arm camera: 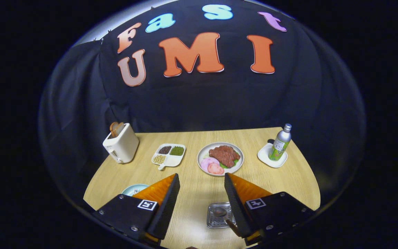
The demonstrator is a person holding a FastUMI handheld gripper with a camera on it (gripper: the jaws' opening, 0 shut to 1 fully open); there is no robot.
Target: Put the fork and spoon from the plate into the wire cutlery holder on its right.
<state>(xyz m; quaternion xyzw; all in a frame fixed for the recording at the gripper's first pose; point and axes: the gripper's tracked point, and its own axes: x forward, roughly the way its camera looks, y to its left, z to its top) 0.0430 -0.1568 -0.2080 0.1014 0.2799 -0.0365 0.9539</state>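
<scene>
On the wooden table [199, 193], the gripper [201, 188] hangs with its fingers spread wide and nothing between them. A spoon [224, 215] lies in the wire cutlery holder [216, 216], just beside the right finger. The fork [136, 190] rests on a pale blue plate [131, 189], partly hidden behind the left finger. Beyond the fingers sit a plate of meat [220, 158], a divided tray [168, 155], a toaster [120, 143] and a bottle [280, 142].

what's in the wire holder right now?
A spoon sits in the wire cutlery holder, its bowl showing and its handle running behind one finger of the open gripper. That finger covers the holder's right side, so anything else inside is hidden.
</scene>
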